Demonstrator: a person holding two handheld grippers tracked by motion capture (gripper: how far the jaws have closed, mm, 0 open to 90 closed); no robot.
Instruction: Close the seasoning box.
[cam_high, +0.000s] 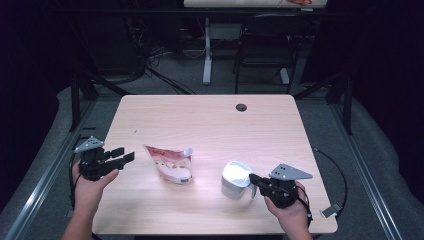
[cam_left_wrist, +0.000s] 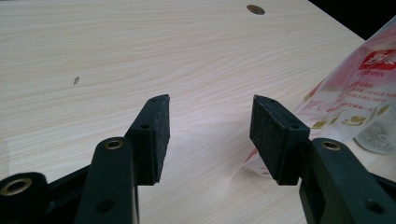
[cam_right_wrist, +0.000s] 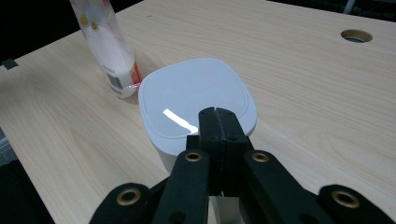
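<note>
Bare table (cam_high: 210, 120) beyond pouch (cam_high: 170, 164) and white jug (cam_high: 236, 180) — the gap between them looks passable.

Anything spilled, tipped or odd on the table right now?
No spill shows. The pouch lies on its side rather than upright, near the open left tool. The white lidded jug stands upright, lid on, by the shut right tool.

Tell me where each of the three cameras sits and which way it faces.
High view: above the near edge, looking forward and down at the table; both forearms and hands show.
Left gripper view: on the left gripper, looking between open fingers toward the pouch.
Right gripper view: on the right gripper, shut, over the white container.
All three show the pouch.
</note>
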